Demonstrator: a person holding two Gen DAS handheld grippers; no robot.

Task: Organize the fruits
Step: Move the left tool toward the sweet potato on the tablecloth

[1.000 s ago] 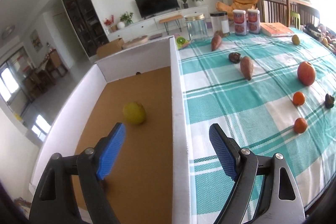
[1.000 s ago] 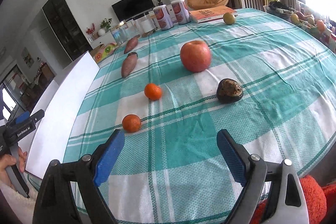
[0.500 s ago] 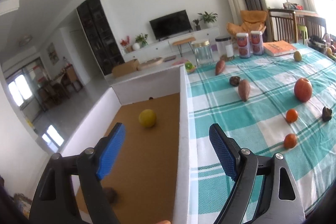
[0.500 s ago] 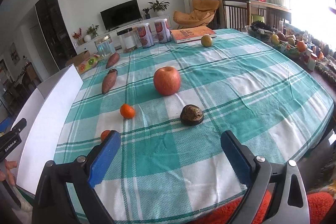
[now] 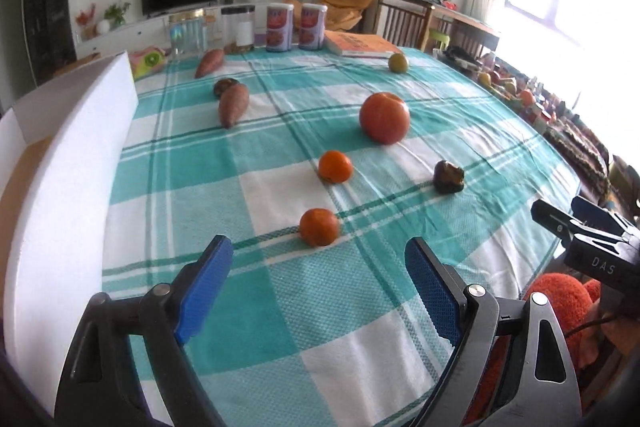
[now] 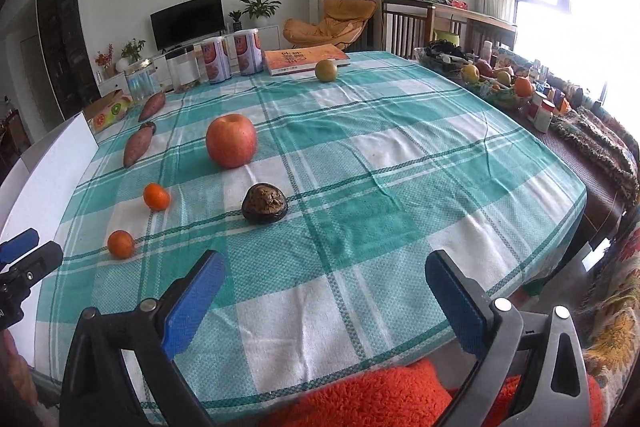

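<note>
My left gripper (image 5: 318, 277) is open and empty above the checked tablecloth, just short of the near tangerine (image 5: 319, 227). Beyond it lie a second tangerine (image 5: 335, 166), a red apple (image 5: 384, 117), a dark wrinkled fruit (image 5: 449, 177), a green fruit (image 5: 398, 62) and sweet potatoes (image 5: 233, 105). The white box (image 5: 68, 163) stands at the left. My right gripper (image 6: 322, 297) is open and empty over the table's front edge, with the dark fruit (image 6: 264, 203), the apple (image 6: 231, 141) and both tangerines (image 6: 157, 196) ahead.
Jars and two cans (image 6: 214, 61) and an orange book (image 6: 306, 58) stand along the table's far edge. A side table with a fruit basket (image 6: 494, 83) and bottles runs along the right. An orange fluffy cushion (image 6: 372, 395) lies below the front edge.
My left gripper has swung right, from over the box with its yellow fruit to over the tablecloth near the tangerines. My right gripper has drawn back and risen a little.
</note>
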